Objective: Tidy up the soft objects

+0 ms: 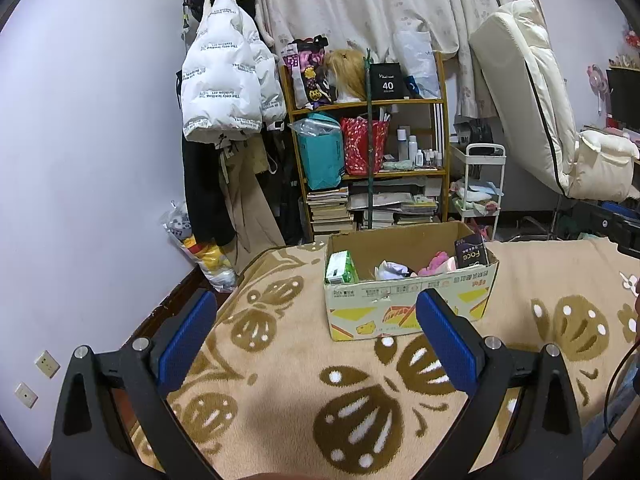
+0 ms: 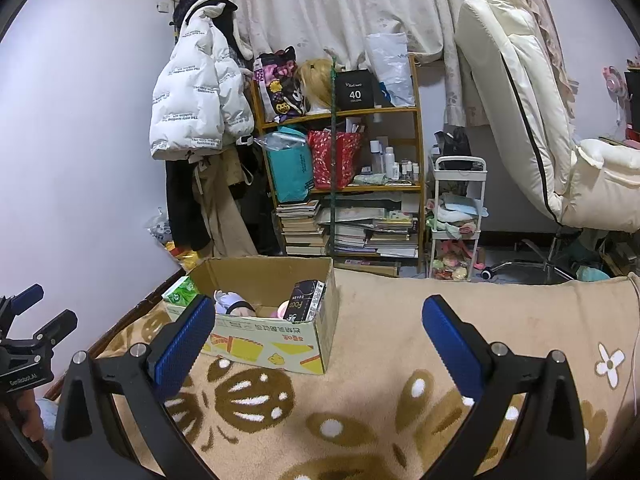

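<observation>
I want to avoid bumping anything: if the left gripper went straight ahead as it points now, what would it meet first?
Probably the cardboard box on the patterned blanket: its near wall stands ahead between the open fingers of the left gripper. Depth is unclear, and nothing lies between.

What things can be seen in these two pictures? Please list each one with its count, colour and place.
cardboard box: one, brown with yellow print, open, on the blanket
green pack: one, green and white, left end of the box
black pack: one, black, upright at the right end of the box
pink soft item: one, pink, inside the box beside the black pack
doll: one, pale with dark parts, inside the box
blanket: one, beige with brown pattern, under the box
shelf: one, wooden, behind the blanket, holding bags, bottles and books
white jacket: one, hanging left of the shelf
cart: one, white, right of the shelf
chair: one, cream, far right
left gripper: blue pads, open
right gripper: blue pads, open
</observation>
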